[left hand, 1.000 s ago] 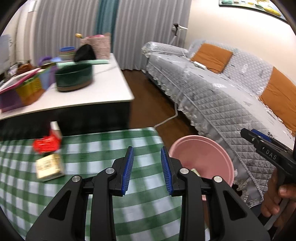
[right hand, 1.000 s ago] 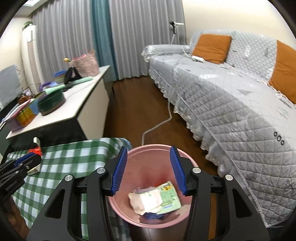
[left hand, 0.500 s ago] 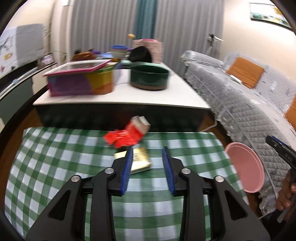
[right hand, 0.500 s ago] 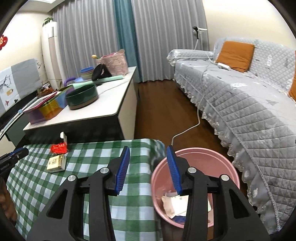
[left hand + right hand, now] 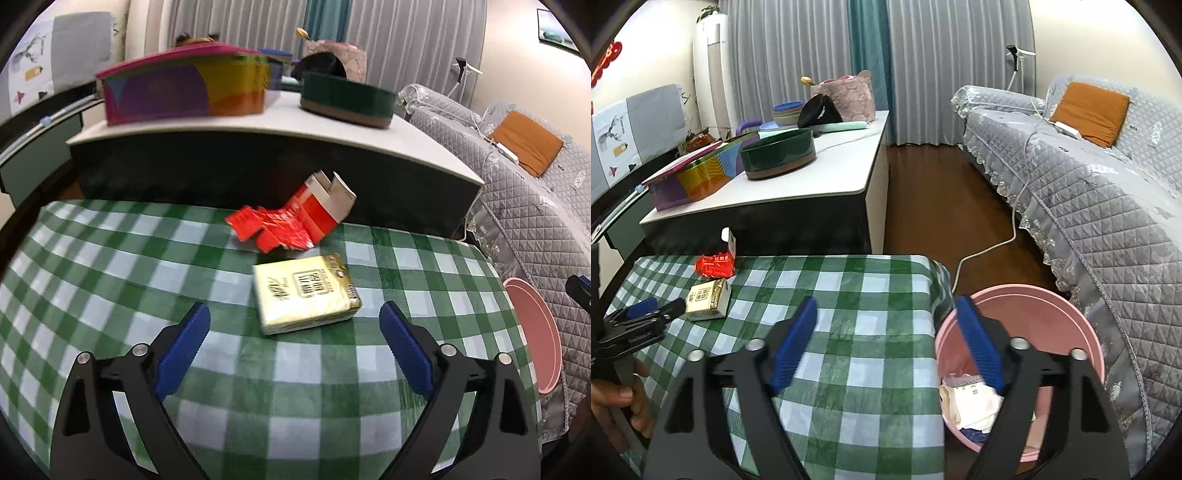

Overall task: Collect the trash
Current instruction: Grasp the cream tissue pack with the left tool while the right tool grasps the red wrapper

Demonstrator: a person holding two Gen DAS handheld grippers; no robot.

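A yellow tissue pack [image 5: 306, 297] lies on the green checked tablecloth [image 5: 110, 266], just ahead of my left gripper [image 5: 293, 319], whose jaws are opening with nothing pressed between them. Behind the pack lie a crumpled red wrapper [image 5: 273, 229] and a torn red-and-white carton [image 5: 325, 201]. My right gripper [image 5: 886, 314] hangs over the table's right edge, its jaws opening and empty. The pink bin [image 5: 1034, 306] stands on the floor beside the table with paper trash [image 5: 971, 402] inside. In the right wrist view the pack [image 5: 707, 297] and wrapper [image 5: 714, 265] sit far left, by the left gripper's fingers [image 5: 646, 308].
A white-topped counter [image 5: 820, 184] behind the table holds a dark green bowl [image 5: 777, 153], a colourful box [image 5: 694, 181] and other items. A grey quilted sofa [image 5: 1108, 192] with an orange cushion [image 5: 1093, 110] runs along the right. A white cable [image 5: 990, 243] crosses the wooden floor.
Both grippers opened wide. The left one swung left and came down close to the tissue pack. The right one shifted left from over the bin to the table's edge.
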